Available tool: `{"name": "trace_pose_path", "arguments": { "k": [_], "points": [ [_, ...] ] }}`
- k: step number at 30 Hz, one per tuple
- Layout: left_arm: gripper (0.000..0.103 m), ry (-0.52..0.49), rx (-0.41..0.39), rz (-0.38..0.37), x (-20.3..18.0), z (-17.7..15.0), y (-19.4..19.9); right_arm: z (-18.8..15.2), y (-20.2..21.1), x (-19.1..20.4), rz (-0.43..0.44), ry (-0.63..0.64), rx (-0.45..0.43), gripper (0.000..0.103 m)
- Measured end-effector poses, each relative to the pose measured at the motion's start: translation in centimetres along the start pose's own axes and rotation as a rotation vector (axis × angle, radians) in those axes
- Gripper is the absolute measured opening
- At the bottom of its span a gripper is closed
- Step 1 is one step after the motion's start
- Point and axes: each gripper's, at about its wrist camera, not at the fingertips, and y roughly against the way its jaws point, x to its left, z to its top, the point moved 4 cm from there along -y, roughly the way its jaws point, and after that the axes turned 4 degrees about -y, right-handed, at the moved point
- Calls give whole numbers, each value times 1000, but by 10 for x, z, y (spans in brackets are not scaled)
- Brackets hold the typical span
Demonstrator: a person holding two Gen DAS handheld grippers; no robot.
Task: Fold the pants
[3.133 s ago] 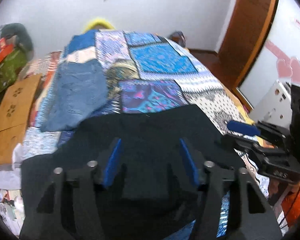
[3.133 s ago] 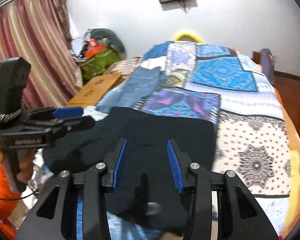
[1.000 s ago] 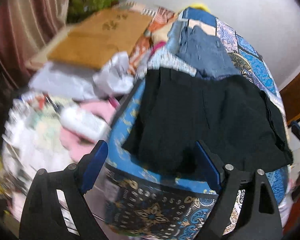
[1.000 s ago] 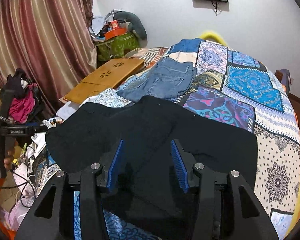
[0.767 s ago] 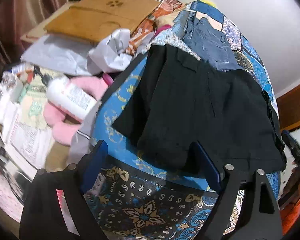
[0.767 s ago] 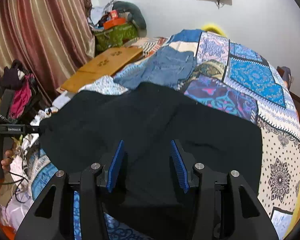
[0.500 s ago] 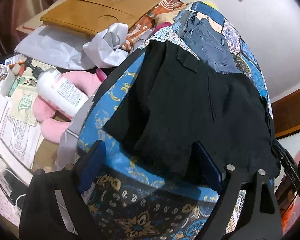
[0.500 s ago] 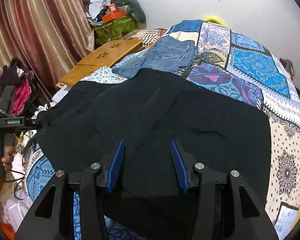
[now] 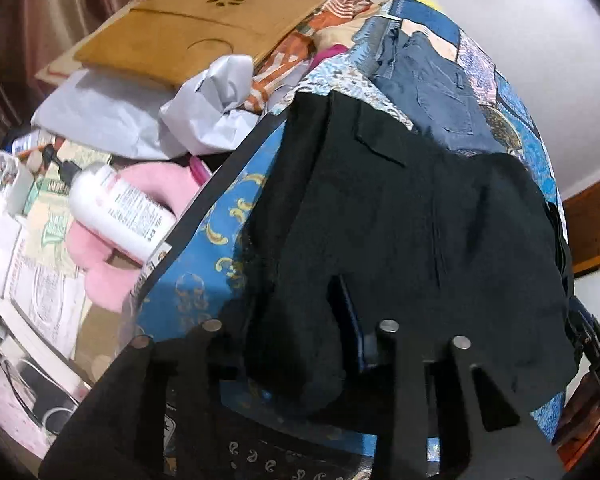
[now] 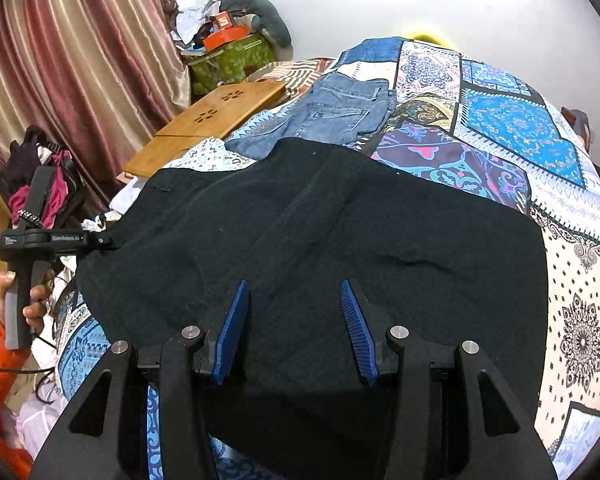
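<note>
— Pants, black, lie spread flat on the patchwork bedspread, one end draping over the bed's near edge.

— And the left gripper?

— At that draped end. Cloth bunches between its fingers, which look closed on the fabric.

— The right gripper?

— Jaws apart, blue pads hovering over the middle of the pants, gripping nothing.

— What else?

— Folded jeans beyond the pants, a wooden lap tray beside the bed, a white lotion bottle on the cluttered floor.

A patchwork-covered bed stands against a white wall, striped maroon curtains alongside.
</note>
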Motion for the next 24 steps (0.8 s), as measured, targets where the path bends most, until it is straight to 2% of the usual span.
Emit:
{"name": "trace_pose_path", "arguments": {
  "k": [4,7,12,18,24],
  "points": [
    [25,-8,-27,-16,-1,8,13,2,6,-3,-9,-14,-17,45],
    [24,-65,-80,1,-13,17,31,4,15,-8,-18,-30,-40,45],
    [23,-187,-175,-37,-56,37,70,7,40,-26,-53,-70,-100,45],
    [22,-298,-262,-89,-114,57,105,-5,71,-60,-119,-134,-146,45],
    [17,-364,-308,-136,-166,71,128,-27,93,-95,-187,-195,-140,45]
  ]
}}
